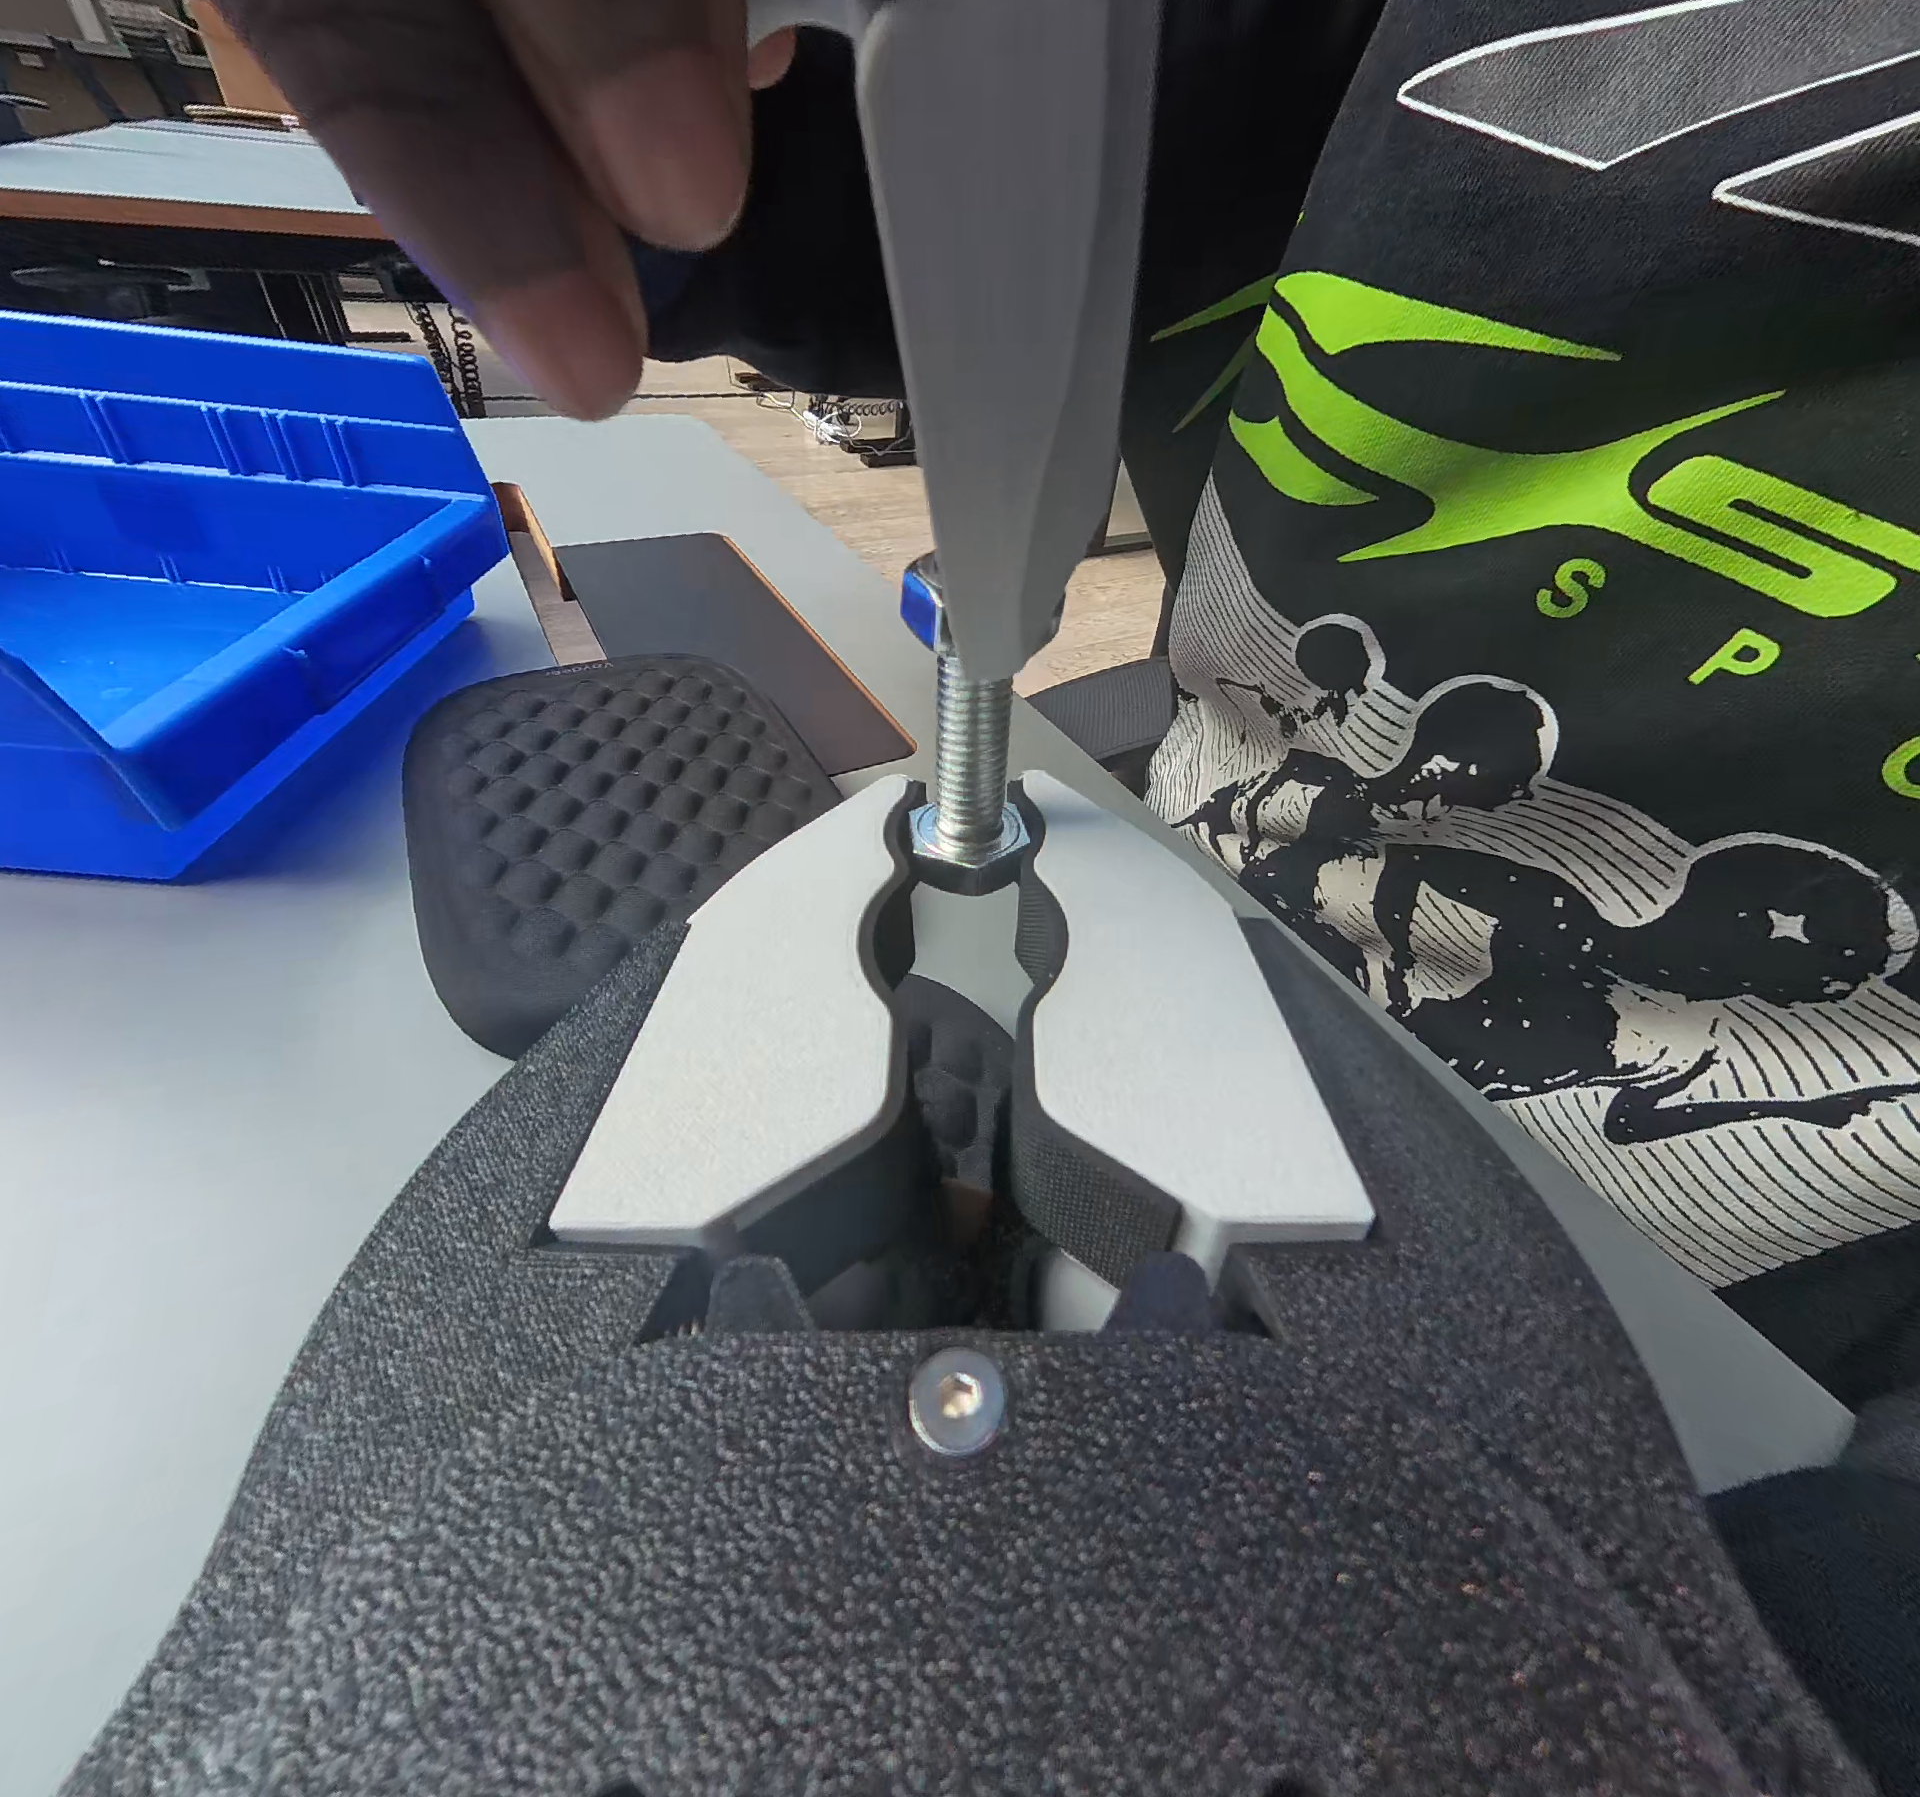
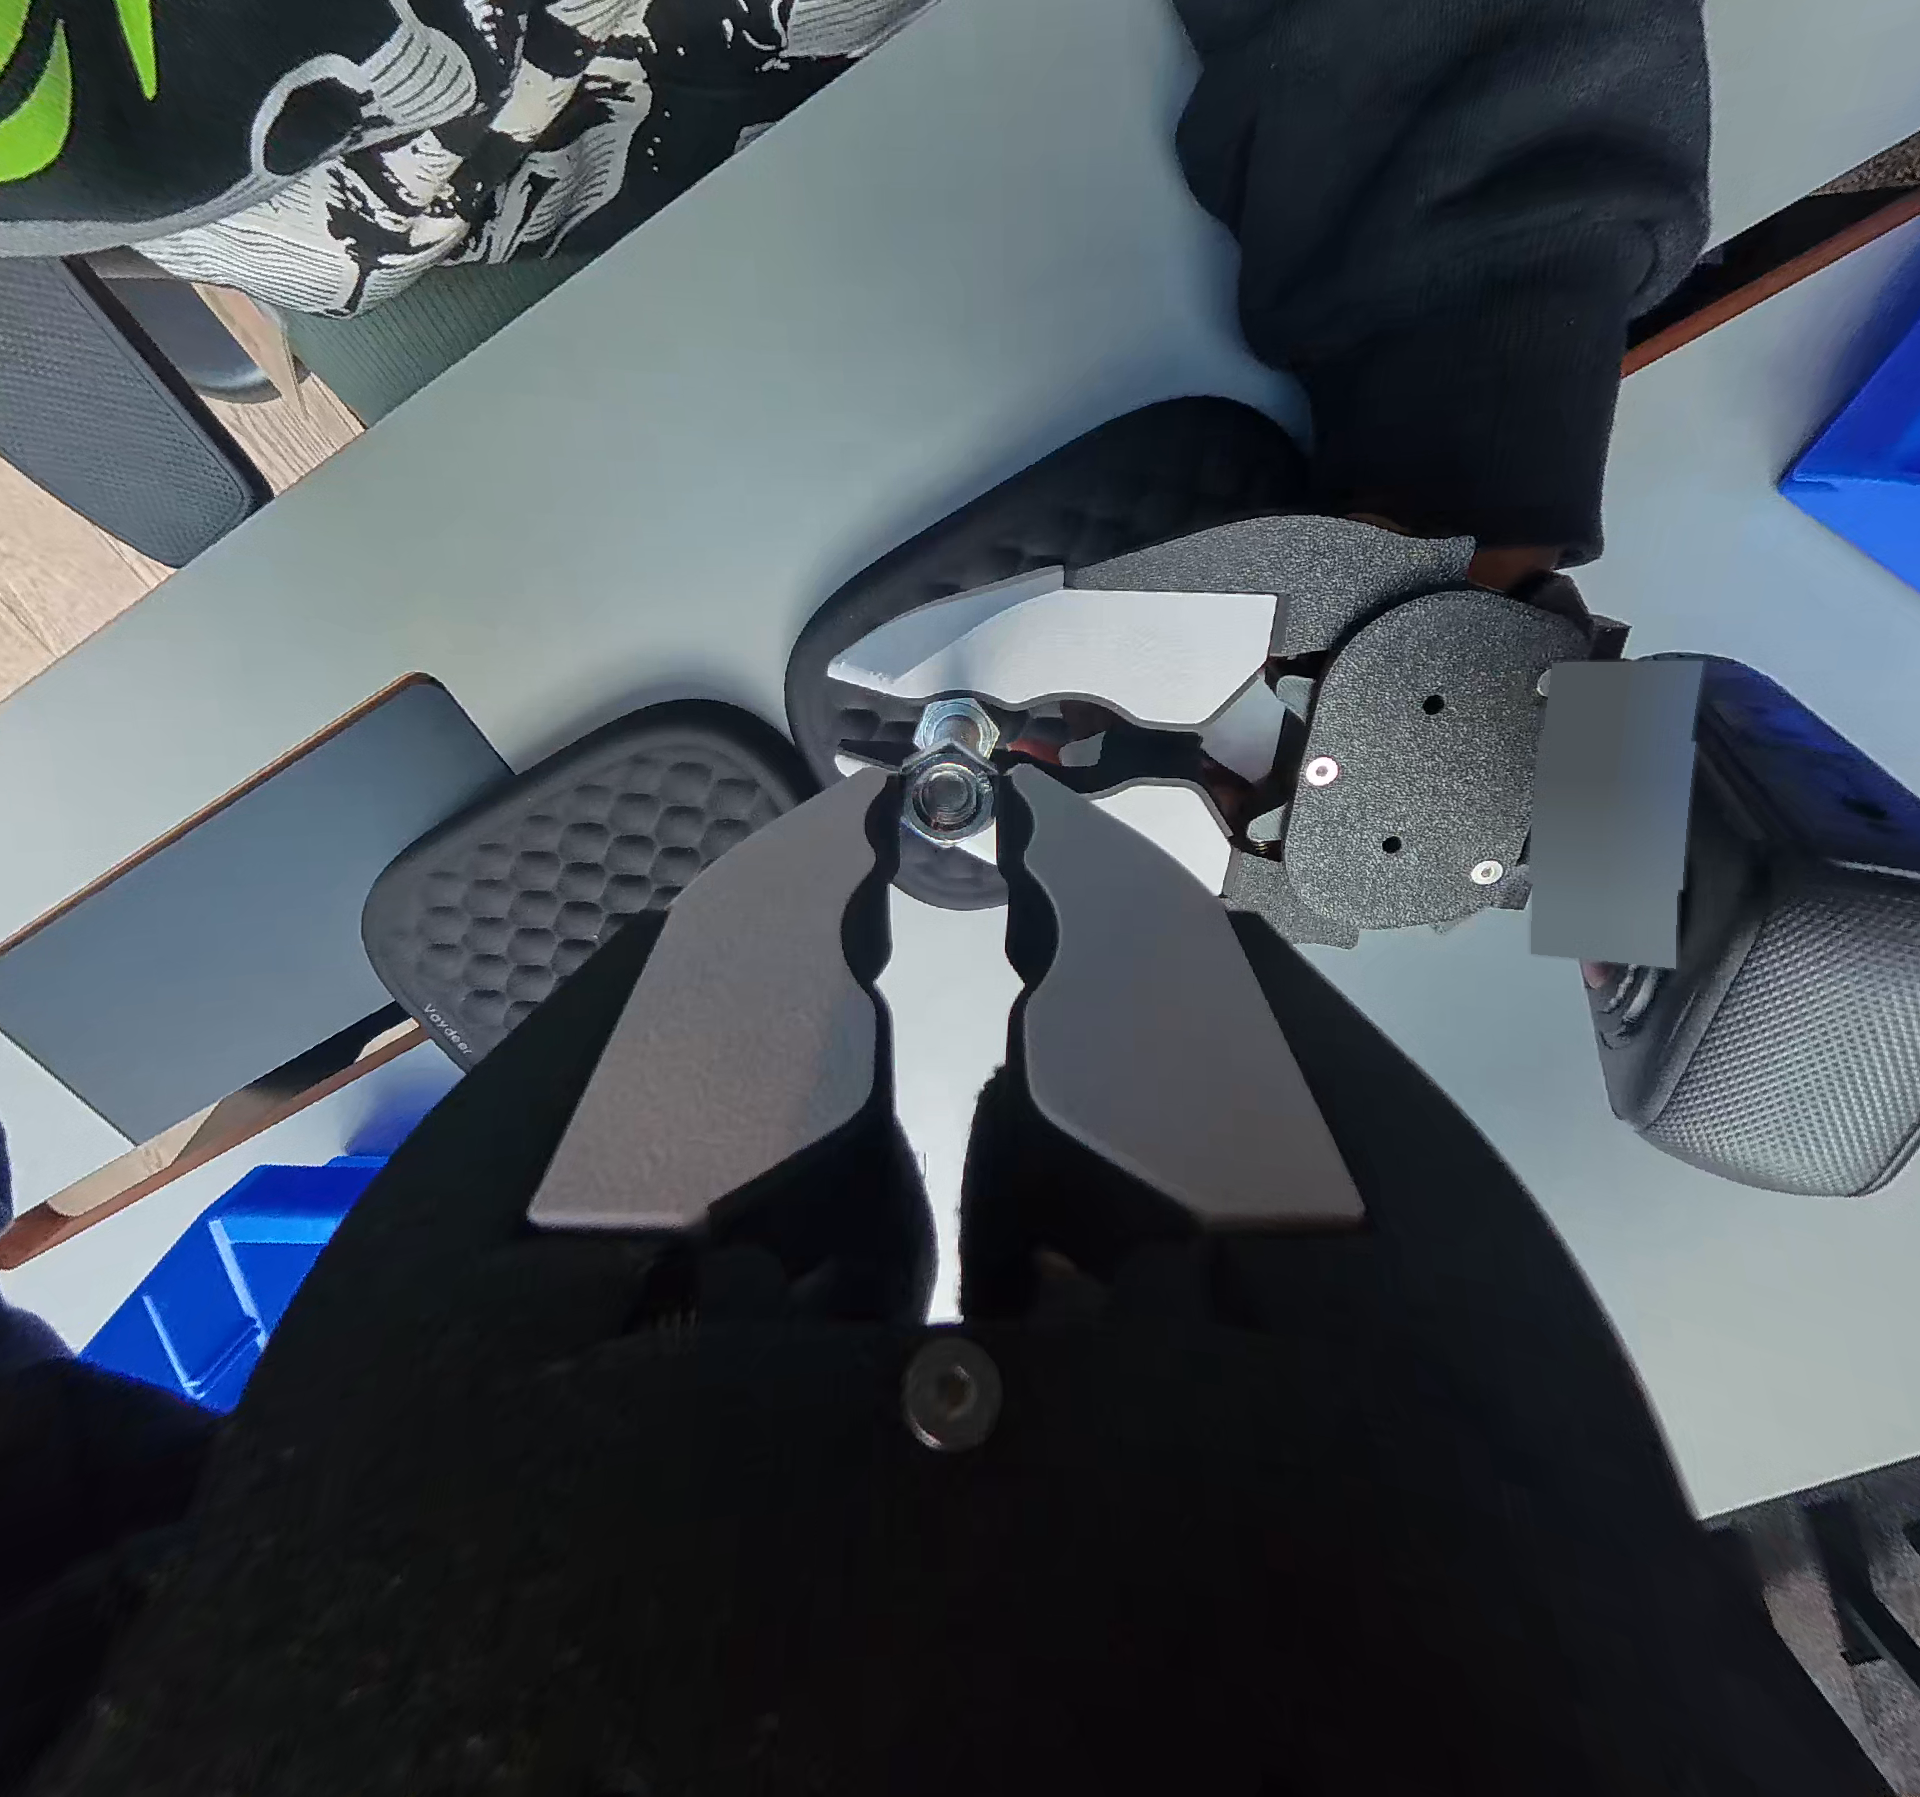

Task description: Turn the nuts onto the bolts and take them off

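Note:
A threaded steel bolt (image 1: pixel 974 739) stands upright between both grippers. My left gripper (image 1: pixel 966 817) is shut on a hex nut (image 1: pixel 966 854) at the bolt's lower end. My right gripper (image 1: pixel 982 604) comes down from above and is shut on the bolt's hex top end (image 1: pixel 925 599). In the right wrist view I look down the bolt: my right gripper (image 2: pixel 940 791) clamps the hex end (image 2: pixel 940 802). The left gripper (image 2: pixel 894 724) reaches in from the right, closed on the nut (image 2: pixel 961 721) just beneath. The bolt is held above a black pad.
A blue plastic bin (image 1: pixel 208 604) sits at the left on the grey table (image 1: pixel 156 1124). Two black dimpled pads (image 1: pixel 603 812) (image 2: pixel 582 864) lie under the work. A person's hand (image 1: pixel 468 137) and printed black shirt (image 1: pixel 1558 604) are close by. A dark flat panel (image 2: pixel 239 916) is set in the table. The left gripper's tips are roughly 5 cm from the right gripper's.

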Tool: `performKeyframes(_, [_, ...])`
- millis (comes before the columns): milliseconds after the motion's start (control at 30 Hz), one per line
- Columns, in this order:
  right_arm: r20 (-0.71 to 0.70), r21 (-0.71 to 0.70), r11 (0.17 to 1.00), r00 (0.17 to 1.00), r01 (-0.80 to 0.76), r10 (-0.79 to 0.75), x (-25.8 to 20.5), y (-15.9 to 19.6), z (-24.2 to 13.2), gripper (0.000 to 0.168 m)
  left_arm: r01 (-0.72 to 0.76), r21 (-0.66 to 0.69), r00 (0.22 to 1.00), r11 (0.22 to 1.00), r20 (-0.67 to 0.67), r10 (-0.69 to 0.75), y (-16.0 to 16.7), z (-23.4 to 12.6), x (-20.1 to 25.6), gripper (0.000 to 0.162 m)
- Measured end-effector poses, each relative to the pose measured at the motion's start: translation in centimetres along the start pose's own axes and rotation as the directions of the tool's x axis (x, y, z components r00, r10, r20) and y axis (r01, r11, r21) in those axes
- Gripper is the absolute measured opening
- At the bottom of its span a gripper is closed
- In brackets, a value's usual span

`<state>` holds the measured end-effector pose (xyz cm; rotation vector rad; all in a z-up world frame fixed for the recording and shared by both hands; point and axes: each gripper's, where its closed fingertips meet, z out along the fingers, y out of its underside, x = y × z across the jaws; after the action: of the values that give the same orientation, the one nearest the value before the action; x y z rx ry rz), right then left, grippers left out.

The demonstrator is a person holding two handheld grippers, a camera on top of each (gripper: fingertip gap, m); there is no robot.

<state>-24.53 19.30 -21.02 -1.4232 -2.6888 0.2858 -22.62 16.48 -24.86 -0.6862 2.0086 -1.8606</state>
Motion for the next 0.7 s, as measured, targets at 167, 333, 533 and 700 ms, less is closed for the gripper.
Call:
performKeyframes(167, [-0.035, 0.003, 0.999, 0.999, -0.041, 0.041, 0.4, 0.4, -0.4, 0.017, 0.012, 0.036, 1.0, 0.999, 0.018, -0.013, -0.4, -0.3, -0.3, 0.015])
performKeyframes(333, [-0.051, -0.01, 0.981, 0.98, -0.193, 0.192, 0.7, 1.3, -0.5, 0.017, 0.031, 0.038, 0.994, 0.999, 0.1, -0.035, -0.5, -0.4, -1.5, 0.015])
performKeyframes(533, [-0.11, -0.025, 0.909, 0.905, -0.416, 0.411, 0.8, 3.3, -0.6, 0.017, 0.069, 0.027, 0.959, 0.997, 0.273, -0.074, -0.3, -0.6, -3.9, 0.015])
performKeyframes(700, [-0.165, 0.003, 0.821, 0.809, -0.571, 0.564, 0.6, 4.5, -0.4, 0.017, 0.083, 0.0, 0.909, 0.997, 0.409, -0.076, 0.2, -0.8, -5.5, 0.015])
